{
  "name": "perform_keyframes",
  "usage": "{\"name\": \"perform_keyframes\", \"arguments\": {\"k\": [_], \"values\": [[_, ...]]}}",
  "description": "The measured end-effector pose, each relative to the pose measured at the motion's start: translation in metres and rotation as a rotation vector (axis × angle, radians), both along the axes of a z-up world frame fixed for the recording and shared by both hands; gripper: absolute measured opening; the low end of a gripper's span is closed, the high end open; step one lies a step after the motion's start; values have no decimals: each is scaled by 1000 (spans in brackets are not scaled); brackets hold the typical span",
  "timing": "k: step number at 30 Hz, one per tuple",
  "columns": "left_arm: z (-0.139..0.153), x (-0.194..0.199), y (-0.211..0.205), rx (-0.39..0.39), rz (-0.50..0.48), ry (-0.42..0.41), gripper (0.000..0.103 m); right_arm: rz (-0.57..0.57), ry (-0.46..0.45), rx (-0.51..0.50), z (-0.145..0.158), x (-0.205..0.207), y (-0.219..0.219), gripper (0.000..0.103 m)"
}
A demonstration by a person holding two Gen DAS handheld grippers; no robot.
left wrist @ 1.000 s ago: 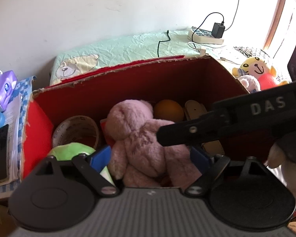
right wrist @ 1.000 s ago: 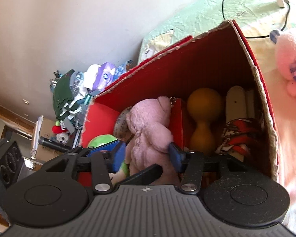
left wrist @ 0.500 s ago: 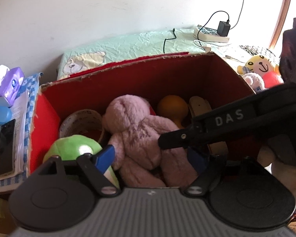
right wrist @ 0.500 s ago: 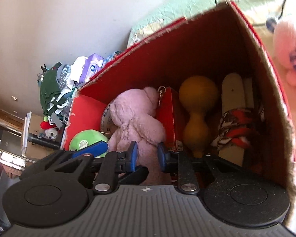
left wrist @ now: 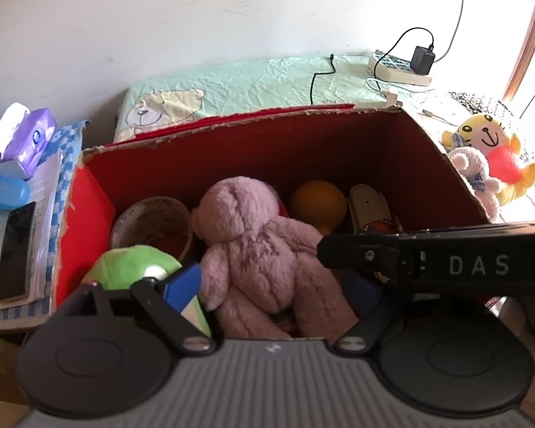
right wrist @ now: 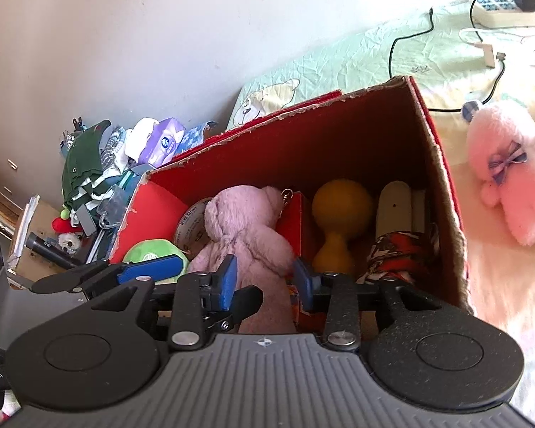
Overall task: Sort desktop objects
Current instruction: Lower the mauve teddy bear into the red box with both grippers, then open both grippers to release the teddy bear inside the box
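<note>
- Left tongs (left wrist: 271, 292) gape wide over the box (left wrist: 232, 132) near edge, straddling the bear (left wrist: 264, 246).
- Right tongs (right wrist: 264, 278) stand partly open around the bear's (right wrist: 246, 232) legs, pads apart from the plush.

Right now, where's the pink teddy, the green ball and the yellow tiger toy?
pink teddy (left wrist: 256, 249), left wrist view, on its back.
green ball (left wrist: 132, 267), left wrist view, on its top.
yellow tiger toy (left wrist: 481, 132), left wrist view, on its face.

Left tool (left wrist: 273, 287) with blue-padded fingers spread wide apart, right tool (right wrist: 265, 280) with fingers parted more narrowly, its dark body crossing the left tool's view
</note>
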State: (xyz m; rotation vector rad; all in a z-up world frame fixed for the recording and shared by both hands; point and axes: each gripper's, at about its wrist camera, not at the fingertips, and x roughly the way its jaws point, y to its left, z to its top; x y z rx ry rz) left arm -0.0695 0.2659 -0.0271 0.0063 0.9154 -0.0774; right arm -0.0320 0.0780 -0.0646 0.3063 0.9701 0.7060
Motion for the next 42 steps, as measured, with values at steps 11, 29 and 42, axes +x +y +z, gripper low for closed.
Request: {"name": "perform_keyframes", "arguments": {"k": [11,29,42], "values": [[7,-13,-12,54,39,-23,95,-44,-56,-4,7,-19,-11,40],[15,-34,-32,114,88,-34,100,-83,-144,-14,20,-51,-32,39],[20,-46,-43,155,135,-62,100,-145,-146,21,19,-65,-52,41]]}}
